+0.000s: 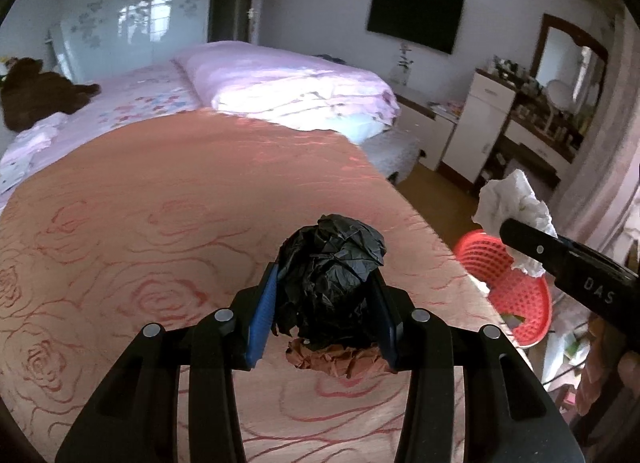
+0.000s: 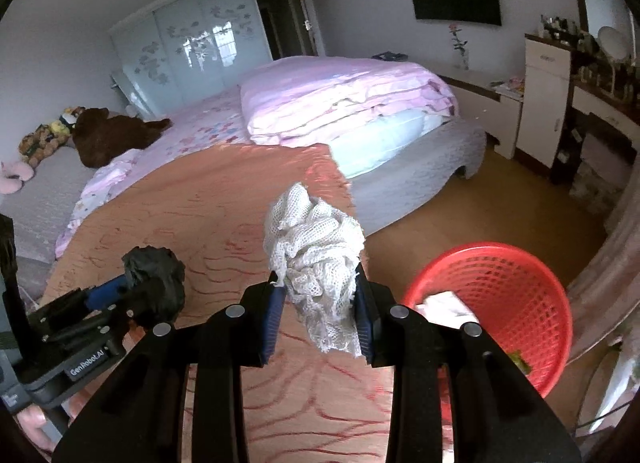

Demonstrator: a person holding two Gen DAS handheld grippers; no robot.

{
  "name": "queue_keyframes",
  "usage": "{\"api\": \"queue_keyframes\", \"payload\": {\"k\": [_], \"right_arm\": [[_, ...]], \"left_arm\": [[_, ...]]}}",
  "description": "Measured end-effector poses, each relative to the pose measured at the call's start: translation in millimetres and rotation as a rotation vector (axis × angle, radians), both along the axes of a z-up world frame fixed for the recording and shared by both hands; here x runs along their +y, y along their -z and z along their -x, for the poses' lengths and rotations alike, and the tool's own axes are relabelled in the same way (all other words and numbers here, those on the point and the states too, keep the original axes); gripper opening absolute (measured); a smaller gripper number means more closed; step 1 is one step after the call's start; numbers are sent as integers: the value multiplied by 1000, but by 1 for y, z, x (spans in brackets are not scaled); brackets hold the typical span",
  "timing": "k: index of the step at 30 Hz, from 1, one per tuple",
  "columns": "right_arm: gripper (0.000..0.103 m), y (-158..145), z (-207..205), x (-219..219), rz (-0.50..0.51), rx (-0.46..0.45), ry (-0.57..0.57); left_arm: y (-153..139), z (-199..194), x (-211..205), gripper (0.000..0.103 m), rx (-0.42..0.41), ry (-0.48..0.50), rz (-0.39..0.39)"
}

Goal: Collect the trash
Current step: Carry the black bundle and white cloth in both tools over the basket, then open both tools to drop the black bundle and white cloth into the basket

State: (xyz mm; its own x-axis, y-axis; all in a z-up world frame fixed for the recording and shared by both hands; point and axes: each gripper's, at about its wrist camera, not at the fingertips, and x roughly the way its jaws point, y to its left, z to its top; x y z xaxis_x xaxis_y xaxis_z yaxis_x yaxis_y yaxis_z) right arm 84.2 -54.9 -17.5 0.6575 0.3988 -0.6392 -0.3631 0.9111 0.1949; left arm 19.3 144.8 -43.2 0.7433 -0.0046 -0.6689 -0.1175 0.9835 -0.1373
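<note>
Grip, left: left hand-held gripper is clamped on a crumpled black plastic bag wad, held above the salmon rose-patterned tabletop.
Grip, right: right hand-held gripper is pinched tight on a wadded white mesh cloth, held near the tabletop's edge on the bin side.
Beneath the black wad: a crumpled brown paper scrap lies on the tabletop, not yet collected.
Bin: a round red plastic mesh wastebasket stands on the floor just beside the tabletop; some white paper and a green bit already lie inside.
Risk: the mesh cloth hangs loose below the pads, so it could snag on the bin's rim or drop onto the floor if let go before it is over the opening.
Risk, second: the two grippers are near each other; both heading for the bin could make them collide.
Beyond the bin: a bed with folded pink quilt, well apart; nothing blocks the path.
</note>
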Motion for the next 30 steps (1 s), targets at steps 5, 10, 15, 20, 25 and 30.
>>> {"api": "queue_keyframes", "payload": {"k": [5, 10, 15, 20, 25, 30], "right_arm": [[31, 0, -4, -33, 42, -7, 48], [31, 7, -7, -73, 79, 4, 112], [32, 22, -11, -109, 67, 45, 175], [32, 33, -16, -126, 49, 84, 217], [32, 45, -24, -140, 40, 116, 252], [32, 56, -31, -150, 33, 155, 279]], "left_arm": [[-5, -15, -21, 41, -4, 82, 32], [-9, -28, -54, 41, -10, 172, 25], [-10, -43, -94, 41, -3, 275, 6], [0, -52, -135, 42, 19, 368, -36], [13, -68, -158, 42, 62, 421, -25], [29, -79, -177, 46, 99, 466, -36]]}}
